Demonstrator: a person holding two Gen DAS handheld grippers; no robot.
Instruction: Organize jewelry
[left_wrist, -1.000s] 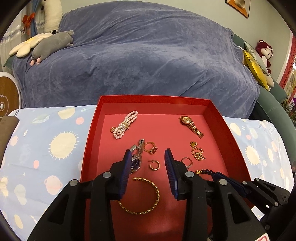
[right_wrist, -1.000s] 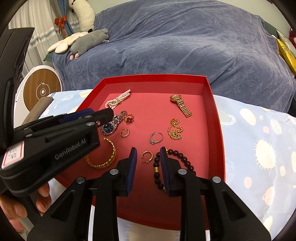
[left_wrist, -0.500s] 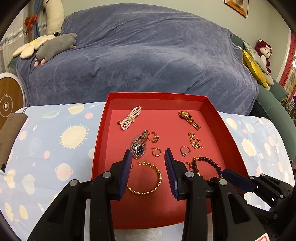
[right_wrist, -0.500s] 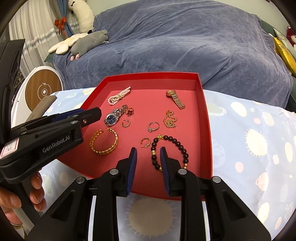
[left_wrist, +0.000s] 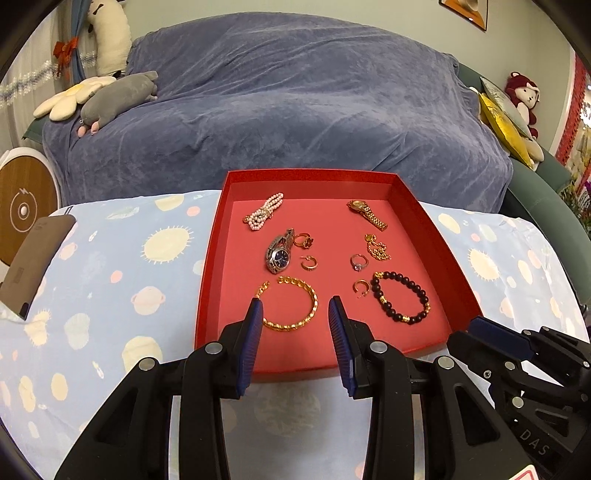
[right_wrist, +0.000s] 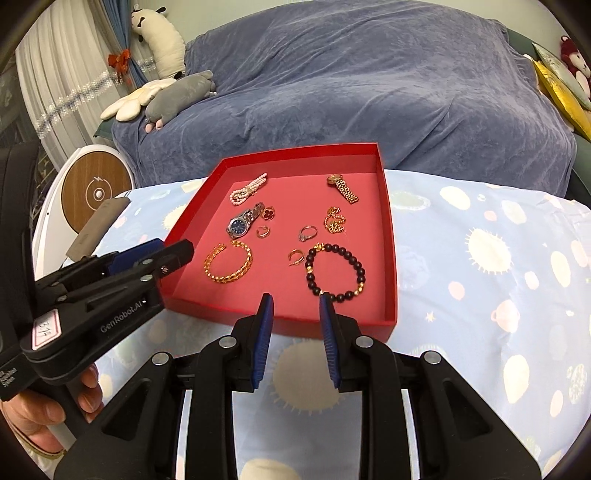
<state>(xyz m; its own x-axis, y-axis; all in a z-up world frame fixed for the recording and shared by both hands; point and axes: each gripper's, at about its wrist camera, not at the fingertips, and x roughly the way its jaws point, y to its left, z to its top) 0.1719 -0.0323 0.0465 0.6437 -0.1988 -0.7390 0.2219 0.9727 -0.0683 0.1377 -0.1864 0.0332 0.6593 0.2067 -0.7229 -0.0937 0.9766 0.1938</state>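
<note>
A red tray holds jewelry: a pearl bracelet, a silver watch with blue dial, a gold watch, a gold chain bangle, a dark bead bracelet, a gold chain, rings and hoop earrings. My left gripper is open and empty, above the tray's near edge by the bangle. My right gripper is open and empty at the tray's near wall, below the bead bracelet.
The tray rests on a light blue cloth with suns and planets. A sofa under a blue-grey cover stands behind, with plush toys. A brown phone-like slab lies at the left. A round white-and-wood device stands beside the sofa.
Both grippers have drawn back toward me, from over the jewelry to the tray's near edge. Both stay open and empty. The jewelry has not moved.
</note>
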